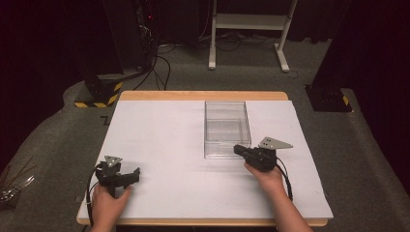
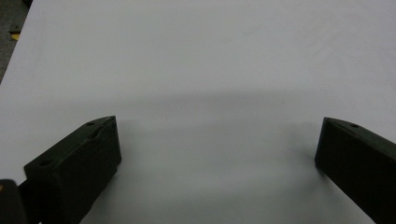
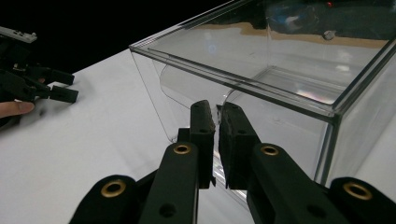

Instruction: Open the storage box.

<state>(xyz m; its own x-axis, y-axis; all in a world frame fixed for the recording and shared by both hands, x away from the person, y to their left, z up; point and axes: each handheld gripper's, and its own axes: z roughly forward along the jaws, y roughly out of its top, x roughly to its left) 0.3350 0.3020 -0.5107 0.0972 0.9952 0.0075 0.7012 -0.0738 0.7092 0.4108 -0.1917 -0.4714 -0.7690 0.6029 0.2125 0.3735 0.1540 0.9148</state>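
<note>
A clear plastic box [image 1: 227,126], open at the top and with nothing in it, stands on the white table [image 1: 164,140] right of centre. My right gripper [image 1: 236,149] is shut, its tips up against the box's near wall close to the near right corner. In the right gripper view the box wall [image 3: 285,74] rises just behind the shut gripper [image 3: 217,111], and only a thin slit shows between the jaws. My left gripper [image 1: 130,174] rests at the near left of the table, open wide over bare tabletop [image 2: 219,128]. It also appears far off in the right gripper view [image 3: 70,86].
The table's wooden edge [image 1: 203,95] shows at the back. Beyond it on the carpet are a white desk frame [image 1: 249,29], a black stand with a yellow-striped base [image 1: 99,94], another black base [image 1: 329,99] and loose cables [image 1: 162,65].
</note>
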